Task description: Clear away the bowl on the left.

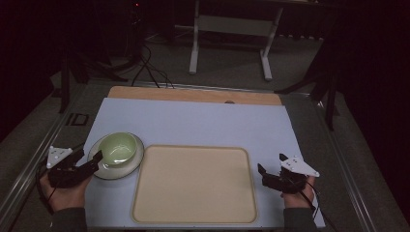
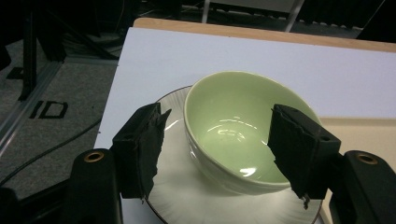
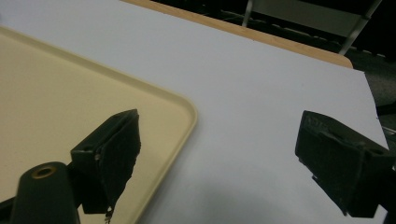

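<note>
A pale green bowl (image 1: 118,148) (image 2: 233,128) stands empty on a white plate (image 1: 112,170) (image 2: 187,196) at the table's left. Right of it lies a bare beige tray (image 1: 195,184) (image 3: 60,102). My left gripper (image 1: 95,162) (image 2: 217,149) is open at the bowl's near side. One jaw hangs over the plate left of the bowl and the other by the bowl's right rim; I cannot tell whether they touch it. My right gripper (image 1: 271,163) (image 3: 226,158) is open and holds nothing. It hovers just past the tray's right edge, one jaw over the tray's rim.
A pale blue mat (image 1: 193,123) (image 3: 261,93) covers the table, with a wooden strip (image 1: 193,94) along the far edge. Behind the table stand a white frame (image 1: 232,29) and cables (image 1: 147,67) on the dark floor. Metal rails (image 1: 29,164) run along both sides.
</note>
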Demonstrator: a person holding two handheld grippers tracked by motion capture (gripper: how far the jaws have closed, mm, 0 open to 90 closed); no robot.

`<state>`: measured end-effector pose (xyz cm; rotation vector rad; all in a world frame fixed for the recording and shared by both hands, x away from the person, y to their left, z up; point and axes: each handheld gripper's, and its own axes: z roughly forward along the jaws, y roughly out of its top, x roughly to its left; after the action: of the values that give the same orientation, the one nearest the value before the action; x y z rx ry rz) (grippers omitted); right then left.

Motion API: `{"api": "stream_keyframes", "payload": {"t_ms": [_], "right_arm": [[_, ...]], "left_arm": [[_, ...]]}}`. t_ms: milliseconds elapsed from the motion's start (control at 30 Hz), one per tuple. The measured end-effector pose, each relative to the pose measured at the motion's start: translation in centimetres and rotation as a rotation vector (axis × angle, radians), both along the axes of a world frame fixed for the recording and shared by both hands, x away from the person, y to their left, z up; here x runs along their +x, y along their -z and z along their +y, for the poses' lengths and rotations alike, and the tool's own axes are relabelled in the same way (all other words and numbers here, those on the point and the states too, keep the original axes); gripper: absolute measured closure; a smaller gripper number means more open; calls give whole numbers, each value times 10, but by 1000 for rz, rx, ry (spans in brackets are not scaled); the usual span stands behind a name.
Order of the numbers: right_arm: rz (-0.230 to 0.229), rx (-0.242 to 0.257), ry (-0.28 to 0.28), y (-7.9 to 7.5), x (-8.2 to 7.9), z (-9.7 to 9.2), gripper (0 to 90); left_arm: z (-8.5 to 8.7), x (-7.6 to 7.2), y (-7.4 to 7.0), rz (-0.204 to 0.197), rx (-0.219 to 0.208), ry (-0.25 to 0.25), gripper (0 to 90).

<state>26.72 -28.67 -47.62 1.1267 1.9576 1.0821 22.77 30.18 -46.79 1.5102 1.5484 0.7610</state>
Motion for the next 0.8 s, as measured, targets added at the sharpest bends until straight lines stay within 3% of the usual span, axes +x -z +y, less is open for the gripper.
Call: {"api": "stream_keyframes", "payload": {"t_ms": [233, 467, 800], "right_arm": [[0, -20, -11, 1, 2, 3, 135], [-19, -19, -17, -1, 1, 4, 134], [-26, -21, -20, -1, 1, 5, 134]], "left_arm": [[-1, -1, 1, 10, -4, 9, 386], [0, -5, -1, 4, -46, -10, 403], [-1, -3, -3, -8, -31, -17, 393]]}}
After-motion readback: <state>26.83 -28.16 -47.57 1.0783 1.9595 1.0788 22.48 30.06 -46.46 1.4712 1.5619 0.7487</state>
